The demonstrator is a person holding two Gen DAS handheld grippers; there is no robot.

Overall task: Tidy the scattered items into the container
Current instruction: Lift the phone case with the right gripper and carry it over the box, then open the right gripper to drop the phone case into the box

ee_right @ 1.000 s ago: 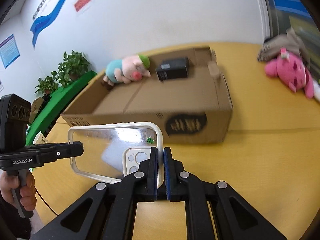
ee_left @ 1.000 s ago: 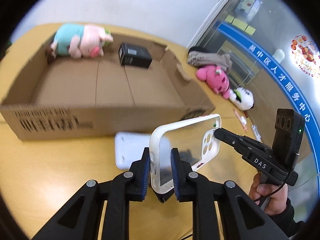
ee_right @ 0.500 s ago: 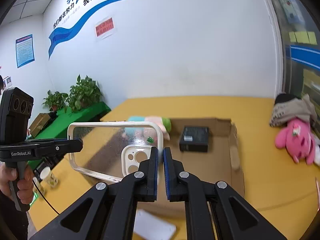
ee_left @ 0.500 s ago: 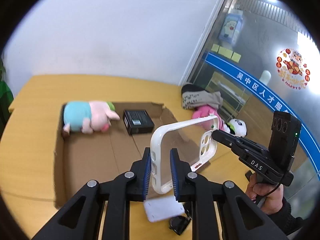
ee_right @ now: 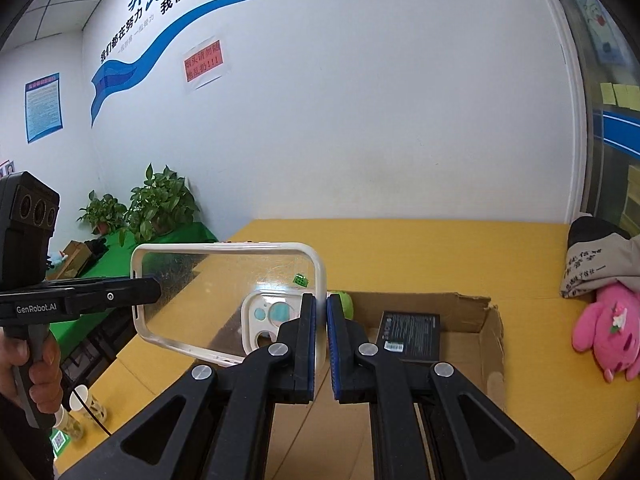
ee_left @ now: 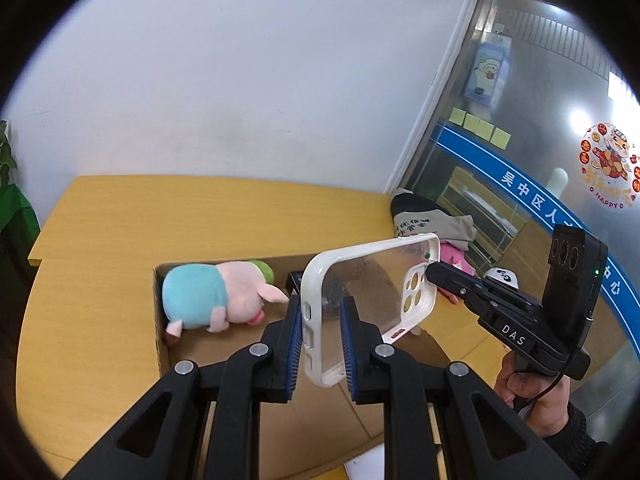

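Phone case (ee_left: 360,300) lengthwise between both grippers

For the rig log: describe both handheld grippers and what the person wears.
Both grippers are black, with pistol grips and blue-padded fingers. The right gripper reads "DAS", with a three-lens camera block, a green light and a thin black cable. The left gripper reads "GenRobot.AI", with the same block and cable. A dark sleeve covers the right wrist.
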